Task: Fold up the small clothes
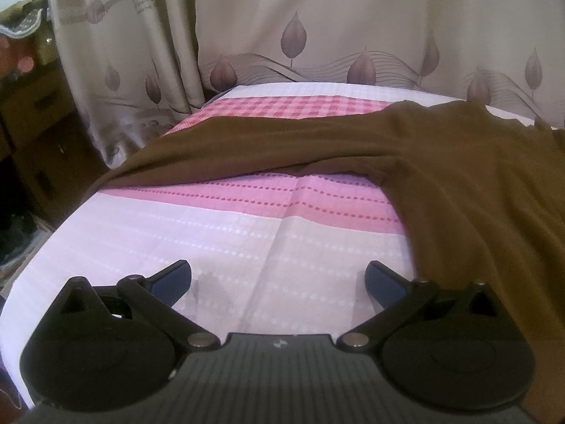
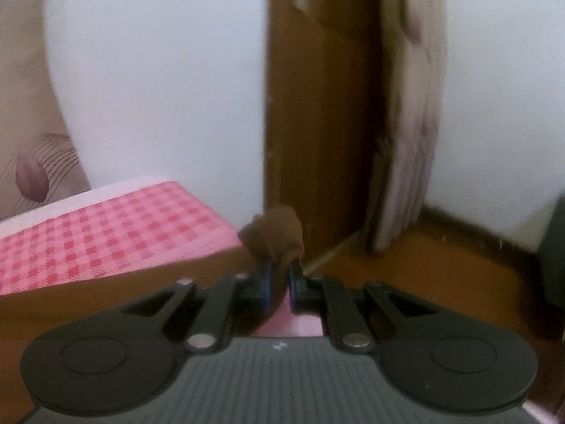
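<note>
A brown garment (image 1: pixel 441 183) lies spread across the pink and white cloth-covered table (image 1: pixel 219 240), from the left edge toward the right and down the right side. My left gripper (image 1: pixel 279 279) is open and empty above the bare white part of the cloth, just left of the garment's near edge. My right gripper (image 2: pixel 280 275) is shut on a bunched fold of the brown garment (image 2: pixel 273 233), held up near the table's far right corner. Brown fabric also shows below the checked part of the table cloth (image 2: pixel 106 233).
A leaf-patterned curtain (image 1: pixel 317 35) hangs behind the table. Dark wooden furniture (image 1: pixel 31 134) stands at the left. In the right wrist view a wooden door (image 2: pixel 317 106), a white wall (image 2: pixel 159 70) and a brown floor (image 2: pixel 423 265) lie beyond the table's edge.
</note>
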The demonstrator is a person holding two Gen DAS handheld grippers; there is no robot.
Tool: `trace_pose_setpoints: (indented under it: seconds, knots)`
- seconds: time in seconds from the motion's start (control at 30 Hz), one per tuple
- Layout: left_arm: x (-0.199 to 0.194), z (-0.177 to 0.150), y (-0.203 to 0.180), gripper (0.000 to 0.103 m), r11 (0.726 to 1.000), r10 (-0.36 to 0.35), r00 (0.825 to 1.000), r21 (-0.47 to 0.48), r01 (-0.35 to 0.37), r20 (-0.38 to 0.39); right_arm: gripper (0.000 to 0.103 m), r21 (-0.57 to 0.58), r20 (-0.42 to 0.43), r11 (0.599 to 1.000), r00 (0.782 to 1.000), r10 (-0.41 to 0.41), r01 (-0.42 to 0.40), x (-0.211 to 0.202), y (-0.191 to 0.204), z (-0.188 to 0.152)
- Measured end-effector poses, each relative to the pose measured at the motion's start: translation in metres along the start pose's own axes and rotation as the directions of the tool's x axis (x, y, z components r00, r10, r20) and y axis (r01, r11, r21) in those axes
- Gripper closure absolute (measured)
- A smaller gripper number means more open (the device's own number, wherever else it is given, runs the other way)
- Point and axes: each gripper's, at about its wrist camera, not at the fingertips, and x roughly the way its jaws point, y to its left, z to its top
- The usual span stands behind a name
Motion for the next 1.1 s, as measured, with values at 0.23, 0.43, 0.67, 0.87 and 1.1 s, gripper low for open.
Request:
trace_pose_setpoints:
  seconds: [0.23,0.43,0.67,0.87,1.1]
  knots:
    - [-0.002,-0.001,-0.001,0.000,1.000,0.006,1.000,0.006,-0.006,0.007,0.090,0.234,-0.154,0.970,0.983,0.098,-0.060,0.016,-0.038,-0.003]
    - [-0.002,0.000,0.000,0.000,1.000,-0.005,1.000,0.011,0.005,0.010,0.090,0.315,-0.051,0.947,0.995,0.087,-0.067,-0.035,-0.064,-0.005]
    - [-0.012,0.009,0.025,0.000,0.997,-0.018,0.999,-0.077,0.021,0.041,0.090,0.203,0.041,0.878,0.900,0.435,-0.434,-0.151,-0.027,-0.034]
    - [-0.005,0.040,0.120,0.000,0.971,0.043,0.999,-0.236,-0.037,0.018,0.090,0.110,0.003,0.787,0.792,0.611,-0.607,-0.223,0.017,-0.071]
    - [0.048,0.056,0.269,0.000,0.877,-0.031,0.980,-0.476,-0.067,-0.195,0.090,-0.048,-0.036,0.722,0.724,0.689,-0.690,-0.287,0.062,-0.085]
